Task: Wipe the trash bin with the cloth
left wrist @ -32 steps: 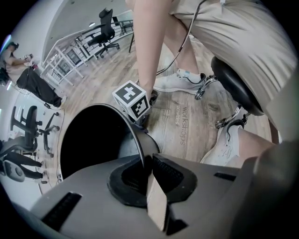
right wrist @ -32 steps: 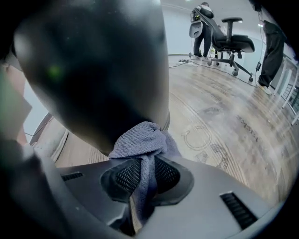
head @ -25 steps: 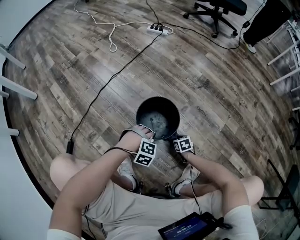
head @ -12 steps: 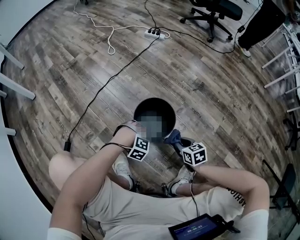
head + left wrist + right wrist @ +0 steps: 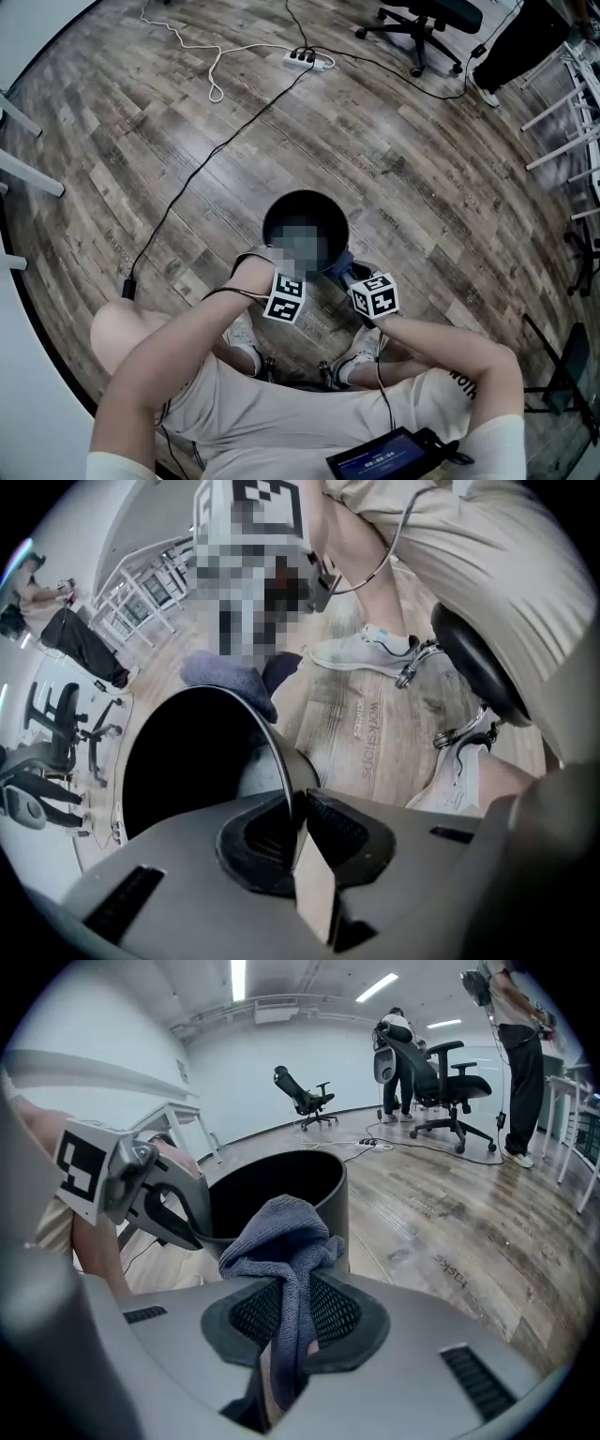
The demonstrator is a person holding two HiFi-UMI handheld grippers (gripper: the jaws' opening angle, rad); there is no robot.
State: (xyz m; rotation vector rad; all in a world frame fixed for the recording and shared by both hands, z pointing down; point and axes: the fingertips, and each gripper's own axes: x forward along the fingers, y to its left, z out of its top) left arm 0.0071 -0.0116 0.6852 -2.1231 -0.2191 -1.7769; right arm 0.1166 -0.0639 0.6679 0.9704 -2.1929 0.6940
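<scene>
The black round trash bin stands on the wood floor in front of the seated person's feet. My left gripper points steeply down at the bin's near-left rim. Its jaws have just been closing and now pinch that thin rim, as the left gripper view shows. My right gripper is shut on a blue-grey cloth, which bunches up above the jaws just outside the bin's near-right rim. The cloth also shows across the bin in the left gripper view.
A power strip with cables trailing over the floor lies beyond the bin. An office chair stands at the back right and white frame legs at the left. The person's shoes rest just behind the bin. People stand by chairs far off.
My right gripper has risen with the cloth from low beside the bin up to the level of its right rim. The left gripper has stayed at the near-left rim.
</scene>
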